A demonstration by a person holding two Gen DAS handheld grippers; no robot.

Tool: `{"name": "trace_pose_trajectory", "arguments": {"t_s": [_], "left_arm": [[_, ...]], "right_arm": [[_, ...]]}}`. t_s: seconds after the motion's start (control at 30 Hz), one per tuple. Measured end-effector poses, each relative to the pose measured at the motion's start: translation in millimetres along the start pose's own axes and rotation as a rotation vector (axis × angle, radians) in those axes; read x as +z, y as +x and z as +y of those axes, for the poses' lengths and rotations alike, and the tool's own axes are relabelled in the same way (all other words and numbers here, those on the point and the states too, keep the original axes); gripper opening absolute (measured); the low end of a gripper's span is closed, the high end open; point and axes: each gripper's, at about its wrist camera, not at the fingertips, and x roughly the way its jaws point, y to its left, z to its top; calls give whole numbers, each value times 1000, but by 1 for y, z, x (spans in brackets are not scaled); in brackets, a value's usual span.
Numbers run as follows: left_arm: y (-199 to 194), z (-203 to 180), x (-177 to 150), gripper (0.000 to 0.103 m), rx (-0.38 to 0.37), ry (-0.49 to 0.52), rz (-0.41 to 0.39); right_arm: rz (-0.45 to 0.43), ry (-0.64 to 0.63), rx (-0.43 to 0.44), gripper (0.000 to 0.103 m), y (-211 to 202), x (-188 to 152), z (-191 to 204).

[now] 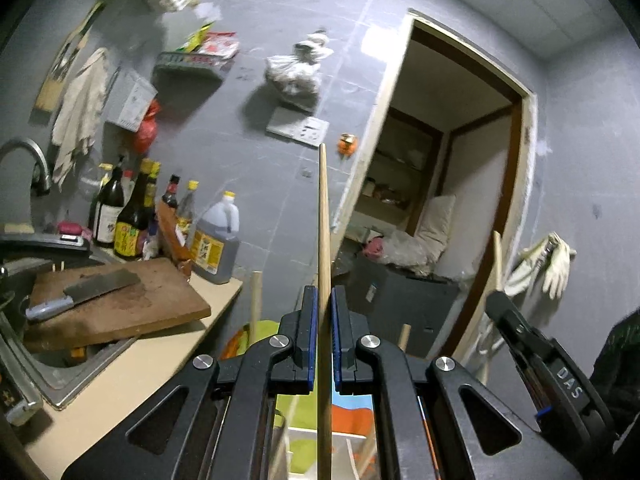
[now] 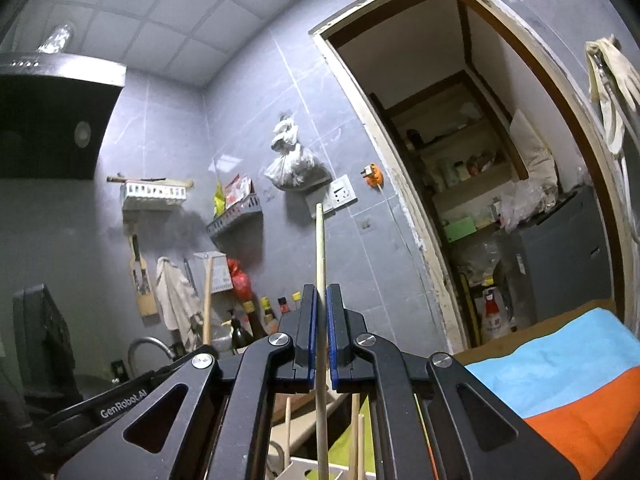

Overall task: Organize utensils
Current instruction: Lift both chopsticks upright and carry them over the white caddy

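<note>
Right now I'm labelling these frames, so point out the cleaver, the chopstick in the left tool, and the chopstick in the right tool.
cleaver point(image 1: 105, 285), left wrist view, on the flat of its blade.
left chopstick point(image 1: 324, 216), left wrist view, mid-shaft above the tool.
right chopstick point(image 2: 319, 246), right wrist view, upper shaft.

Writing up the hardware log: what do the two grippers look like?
Both the left gripper and right gripper are matte black linkage frames with silver pivot bolts and blue-lined jaws. White "GenRobot.AI" and "DAS" lettering shows on their bodies. No sleeves or cables visible.
</note>
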Motion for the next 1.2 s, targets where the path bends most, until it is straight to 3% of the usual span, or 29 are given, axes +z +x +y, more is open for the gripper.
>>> {"name": "trace_pose_trajectory", "arguments": {"t_s": [0.2,0.37,0.67,1.2], "left_arm": [[5,23,-1,4,50,-74,-39],[8,27,-2,4,91,-66,-79],[6,30,-8,4,117,-54,-129],[12,23,-23,4,126,-2,-107]], "right_arm": [[-7,16,-9,3,4,-6,-9],[-2,27,-25,3,11,-11,-8],[13,9,-143,3,26,-25,4],[51,-144,-205,3,26,-41,16]]}}
